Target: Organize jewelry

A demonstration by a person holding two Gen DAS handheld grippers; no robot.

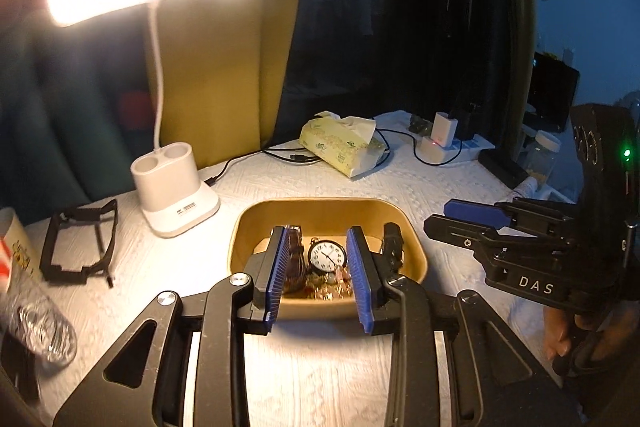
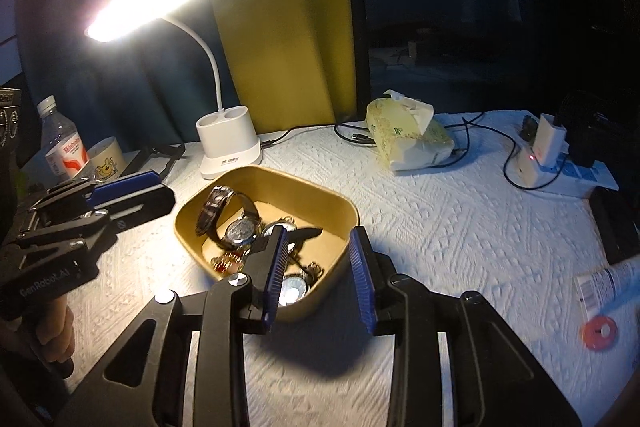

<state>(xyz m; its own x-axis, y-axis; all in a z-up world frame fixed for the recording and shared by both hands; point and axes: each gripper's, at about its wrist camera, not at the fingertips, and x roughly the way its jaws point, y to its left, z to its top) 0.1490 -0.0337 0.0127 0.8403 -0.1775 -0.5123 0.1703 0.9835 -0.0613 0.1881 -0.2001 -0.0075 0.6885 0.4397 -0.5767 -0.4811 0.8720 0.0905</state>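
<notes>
Jewelry (image 1: 324, 287) and watches are seen heaped in the tan tray (image 1: 320, 207), both the left gripper (image 1: 320, 281) and right gripper (image 2: 320, 277) parted and empty above it, so sorting seemingly awaits one piece being singled out.

Left tool (image 1: 320, 275): jaws parted, blue ribbed pads facing each other with a clear gap, nothing pressed between them; tool pitched downward and forward; seen from the right wrist view it sits at the left edge, fingers nearly level, pointing right; a hand (image 2: 56, 335) wraps its grip below, fingers curled round the handle. Right tool (image 2: 320, 275): jaws likewise parted, pads apart, nothing gripped; pitched downward; in the left wrist view it enters from the right edge, pointing left; fingertips of the holding hand (image 1: 560, 339) visible under its body.
</notes>
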